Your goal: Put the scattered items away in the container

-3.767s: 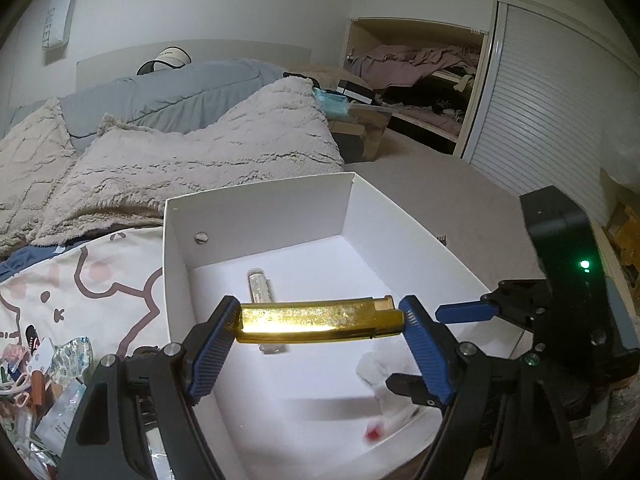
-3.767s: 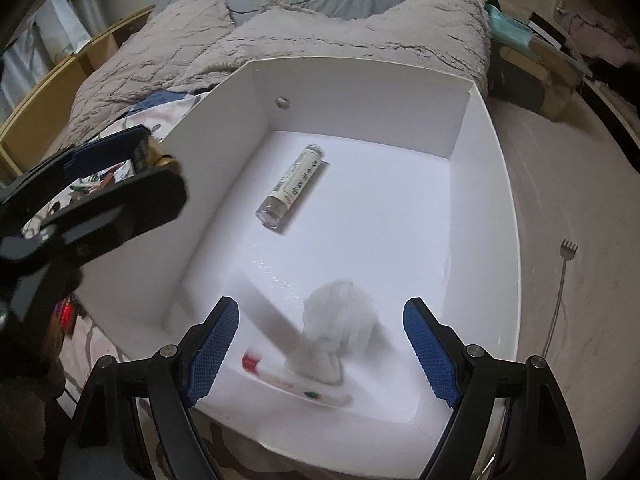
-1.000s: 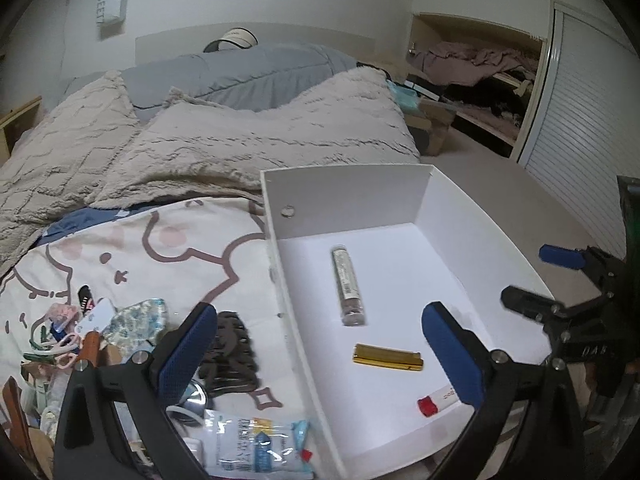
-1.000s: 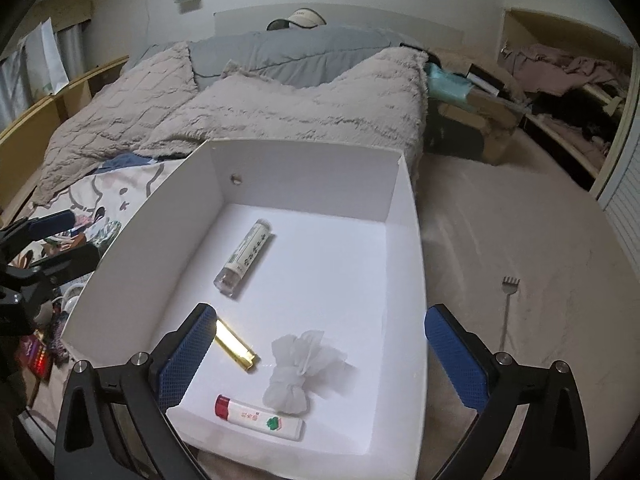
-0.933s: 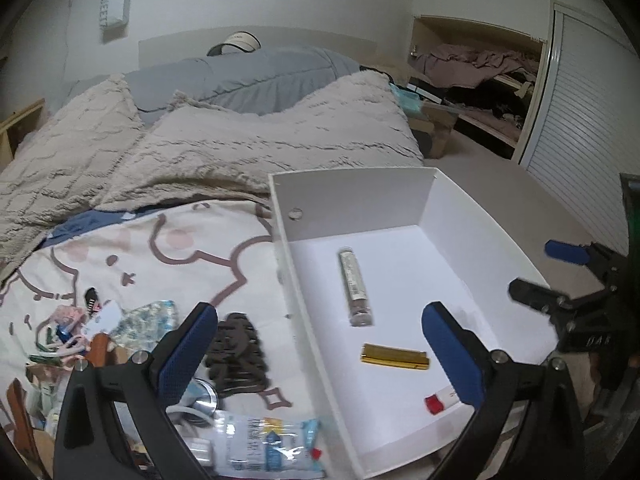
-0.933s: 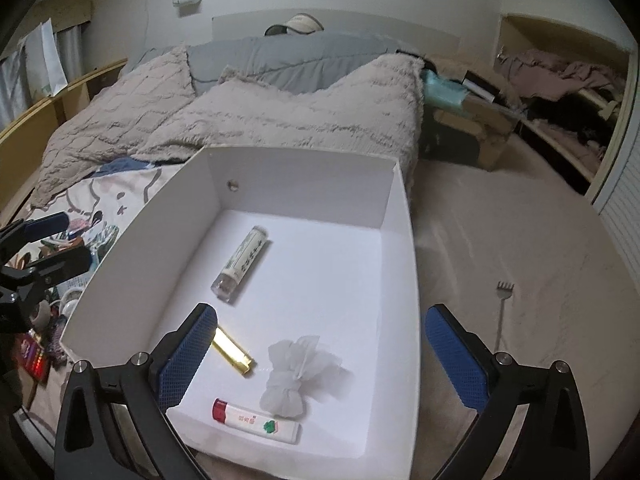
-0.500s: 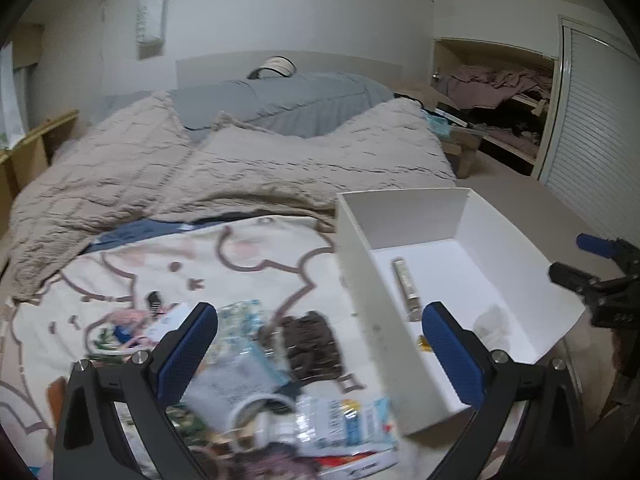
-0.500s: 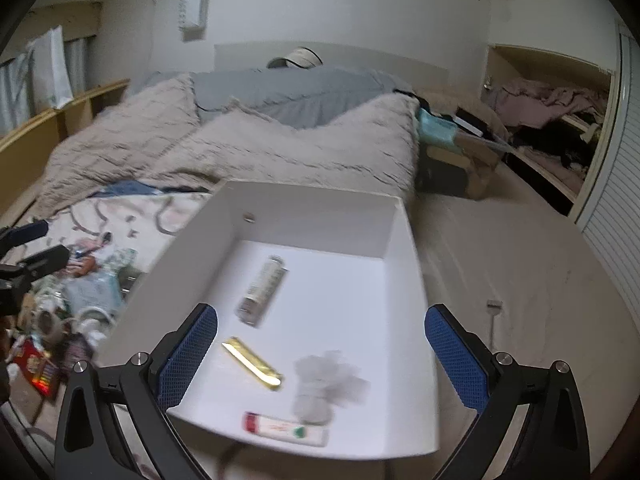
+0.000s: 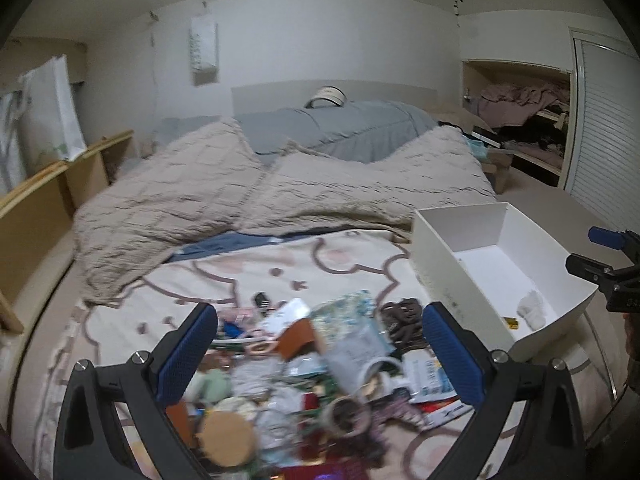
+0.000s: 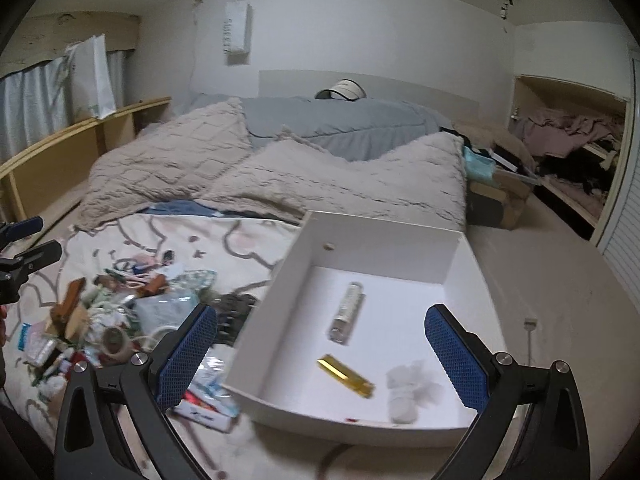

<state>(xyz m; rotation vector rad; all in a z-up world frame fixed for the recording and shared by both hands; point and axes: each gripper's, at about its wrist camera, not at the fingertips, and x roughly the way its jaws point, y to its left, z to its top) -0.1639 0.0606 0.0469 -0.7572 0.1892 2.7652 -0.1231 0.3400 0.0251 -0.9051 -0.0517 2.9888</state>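
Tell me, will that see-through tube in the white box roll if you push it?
Probably. The tube looks round and lies flat on the box's smooth floor, so a sideways nudge would likely roll it. It looks hard and perhaps slippery to grip.

The white box is open on top, and much of its floor is bare between a small tube, a gold bar and a white puff. Left of it, a packed pile of small things covers the near blanket. Far blanket is bare.
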